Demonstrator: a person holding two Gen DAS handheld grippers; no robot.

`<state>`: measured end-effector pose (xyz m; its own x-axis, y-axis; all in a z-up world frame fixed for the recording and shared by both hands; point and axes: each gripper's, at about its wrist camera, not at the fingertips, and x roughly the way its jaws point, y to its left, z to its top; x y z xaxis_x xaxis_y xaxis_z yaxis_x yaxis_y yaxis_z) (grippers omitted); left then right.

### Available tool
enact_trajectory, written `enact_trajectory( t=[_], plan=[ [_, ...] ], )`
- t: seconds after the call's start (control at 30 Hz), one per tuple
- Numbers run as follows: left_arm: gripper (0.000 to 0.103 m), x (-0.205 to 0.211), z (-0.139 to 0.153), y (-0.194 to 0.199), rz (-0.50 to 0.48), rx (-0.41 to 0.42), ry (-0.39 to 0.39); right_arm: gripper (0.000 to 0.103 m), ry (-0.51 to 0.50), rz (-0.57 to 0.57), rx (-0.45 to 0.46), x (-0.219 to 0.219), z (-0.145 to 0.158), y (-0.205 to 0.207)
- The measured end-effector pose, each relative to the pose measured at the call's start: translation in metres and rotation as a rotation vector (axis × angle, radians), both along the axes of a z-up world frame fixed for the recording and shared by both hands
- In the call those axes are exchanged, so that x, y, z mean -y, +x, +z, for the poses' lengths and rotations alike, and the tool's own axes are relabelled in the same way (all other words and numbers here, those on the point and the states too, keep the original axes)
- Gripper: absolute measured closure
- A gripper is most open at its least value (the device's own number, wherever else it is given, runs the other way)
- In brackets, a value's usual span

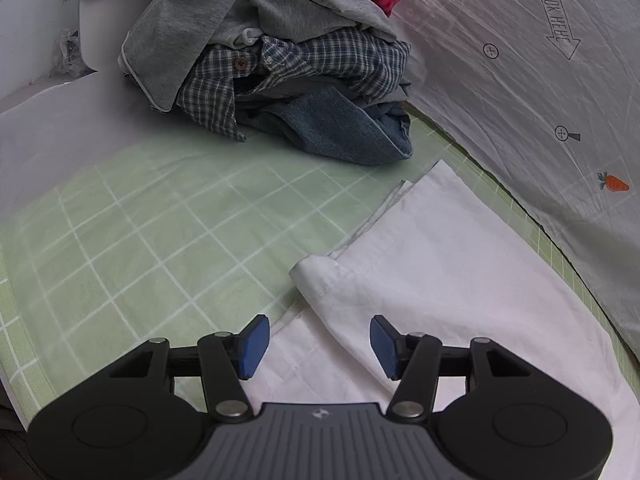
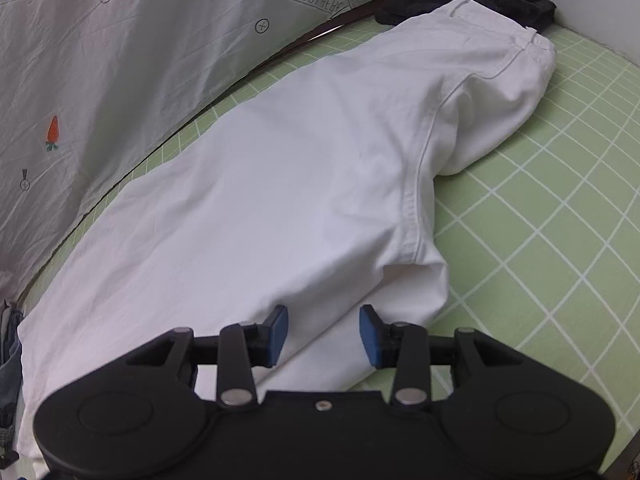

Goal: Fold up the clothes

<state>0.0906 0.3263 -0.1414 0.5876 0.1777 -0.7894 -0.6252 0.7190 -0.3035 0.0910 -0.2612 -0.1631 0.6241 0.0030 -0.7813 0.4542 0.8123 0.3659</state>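
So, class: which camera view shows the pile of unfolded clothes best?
The left wrist view: the pile of unfolded clothes sits whole on the green checked sheet. The right wrist view catches only a denim sliver at its left edge.

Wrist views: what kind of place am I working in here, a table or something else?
Most likely a bed in a bedroom, not a table. A green grid-patterned sheet covers the soft surface, a carrot-print quilt lies along one side, and a pile of unfolded clothes sits beyond the white garment spread out.

The grey printed sheet [image 1: 520, 80] bears arrows reading "LOOK HERE".
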Motion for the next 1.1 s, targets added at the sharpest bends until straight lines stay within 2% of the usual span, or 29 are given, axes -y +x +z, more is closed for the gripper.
enact_trajectory(
  t=[0.07,0.1,0.13,0.2,0.3,0.37,0.4,0.43,0.47,0.5,0.53,0.6,0.63,0.7,0.87,0.97,1.1],
  plan=[
    [0.042,-0.008,-0.005,0.009,0.011,-0.006,-0.013,0.054,0.054,-0.076,0.017,0.008,-0.004,0.001],
    [0.040,-0.011,-0.007,0.014,0.015,-0.010,-0.019,0.045,0.075,-0.106,0.027,0.011,-0.006,0.002],
    [0.037,-0.013,-0.009,0.018,0.019,-0.013,-0.023,0.040,0.094,-0.130,0.038,0.013,-0.008,0.002],
    [0.037,-0.018,-0.015,0.026,0.023,-0.020,-0.035,0.023,0.121,-0.156,0.059,0.014,-0.010,0.005],
    [0.037,-0.023,-0.018,0.036,-0.006,-0.024,-0.042,0.014,0.111,-0.165,0.062,0.008,-0.011,0.011],
    [0.039,-0.025,-0.019,0.042,-0.034,-0.026,-0.038,0.014,0.094,-0.166,0.061,0.003,-0.012,0.014],
    [0.039,-0.024,-0.018,0.044,-0.046,-0.029,-0.028,0.018,0.087,-0.167,0.062,0.001,-0.012,0.016],
    [0.047,-0.023,-0.017,0.046,-0.058,-0.032,-0.012,0.023,0.081,-0.167,0.063,0.000,-0.012,0.016],
    [0.057,-0.022,-0.016,0.047,-0.070,-0.032,-0.002,0.038,0.074,-0.170,0.062,-0.001,-0.012,0.016],
    [0.063,-0.022,-0.015,0.047,-0.081,-0.031,0.006,0.057,0.064,-0.176,0.057,-0.002,-0.011,0.015],
    [0.073,-0.021,-0.014,0.048,-0.092,-0.027,0.012,0.065,0.054,-0.181,0.052,-0.003,-0.011,0.014],
    [0.080,-0.018,-0.011,0.047,-0.107,-0.016,0.029,0.082,0.062,-0.192,0.061,-0.001,-0.011,0.012],
    [0.100,-0.017,-0.009,0.046,-0.117,-0.005,0.040,0.084,0.078,-0.196,0.074,0.001,-0.011,0.011],
    [0.100,-0.016,-0.004,0.043,-0.109,0.004,0.067,0.089,0.098,-0.184,0.095,0.007,-0.010,0.009],
    [0.100,-0.024,0.017,0.025,-0.084,0.096,0.024,0.098,0.099,-0.173,0.151,0.019,0.003,0.005],
    [0.100,-0.017,0.025,0.016,-0.103,0.112,0.035,0.098,0.123,-0.174,0.178,0.029,0.010,0.003],
    [0.100,-0.006,0.033,0.000,-0.083,0.130,0.043,0.099,0.083,-0.128,0.169,0.032,0.014,0.003]
  ],
)
